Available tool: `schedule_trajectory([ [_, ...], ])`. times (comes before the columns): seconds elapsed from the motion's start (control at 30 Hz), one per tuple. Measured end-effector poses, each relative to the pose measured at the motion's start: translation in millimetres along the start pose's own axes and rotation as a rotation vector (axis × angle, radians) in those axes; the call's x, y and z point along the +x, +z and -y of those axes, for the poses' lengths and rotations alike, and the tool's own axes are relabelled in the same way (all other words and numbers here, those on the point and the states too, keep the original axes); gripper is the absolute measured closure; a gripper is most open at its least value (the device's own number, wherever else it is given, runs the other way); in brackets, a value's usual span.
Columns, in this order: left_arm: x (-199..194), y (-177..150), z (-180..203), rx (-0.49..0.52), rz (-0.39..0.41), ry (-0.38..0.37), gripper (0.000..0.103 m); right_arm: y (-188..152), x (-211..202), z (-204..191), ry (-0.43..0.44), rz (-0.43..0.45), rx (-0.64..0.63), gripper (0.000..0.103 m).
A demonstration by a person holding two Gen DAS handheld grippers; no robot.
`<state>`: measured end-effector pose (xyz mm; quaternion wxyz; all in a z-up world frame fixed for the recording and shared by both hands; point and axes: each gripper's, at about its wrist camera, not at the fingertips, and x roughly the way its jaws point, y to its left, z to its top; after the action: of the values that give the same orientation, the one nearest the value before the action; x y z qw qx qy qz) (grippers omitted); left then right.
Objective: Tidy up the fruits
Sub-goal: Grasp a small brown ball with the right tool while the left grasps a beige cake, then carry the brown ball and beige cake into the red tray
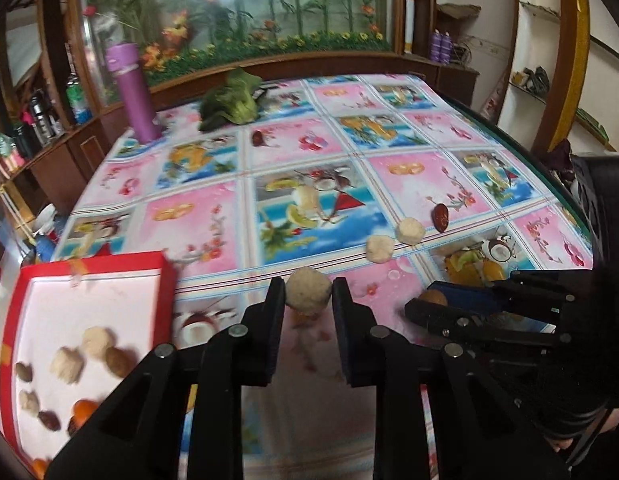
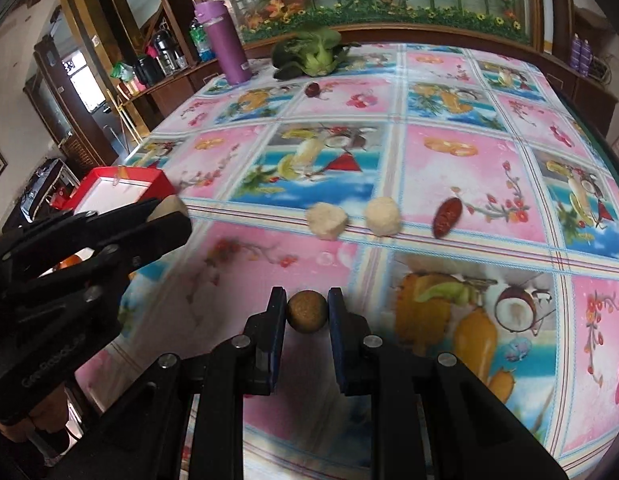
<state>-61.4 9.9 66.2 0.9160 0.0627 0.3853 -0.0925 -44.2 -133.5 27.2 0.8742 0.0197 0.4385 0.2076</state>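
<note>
Two grippers, left gripper (image 1: pixel 308 294) clamping pale fruit (image 1: pixel 308 291), right gripper (image 2: pixel 307 312) clamping brown fruit (image 2: pixel 307 312)

My left gripper (image 1: pixel 308 294) and right gripper (image 2: pixel 307 312) were level, side by side, each with 2 fingers clamped inward.

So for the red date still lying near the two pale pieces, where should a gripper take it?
Across its narrow middle. The red date lies flat and elongated, tilted, with one end toward the far side. Come from above with the fingers either side of its long axis; the right pale piece sits clear to its left.
</note>
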Motion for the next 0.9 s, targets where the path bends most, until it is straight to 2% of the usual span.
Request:
schedule_trajectory([
  [0.23,-47,-15,-43,-0.08,0.086,0.129,0.077,10,-12,-49,0.032,0.051,-0.072,0.083],
  [0.4,-70,-30,-76,-0.14,0.119,0.206,0.077,16,-13,-96,0.052,0.08,-0.132,0.083],
  [0.7,-94,-53,-125,-0.237,0.142,0.29,0.077,28,-4,-168,0.095,0.099,-0.238,0.083],
  [0.9,-100,-63,-149,-0.289,0.148,0.337,0.077,33,7,-200,0.119,0.089,-0.275,0.083],
])
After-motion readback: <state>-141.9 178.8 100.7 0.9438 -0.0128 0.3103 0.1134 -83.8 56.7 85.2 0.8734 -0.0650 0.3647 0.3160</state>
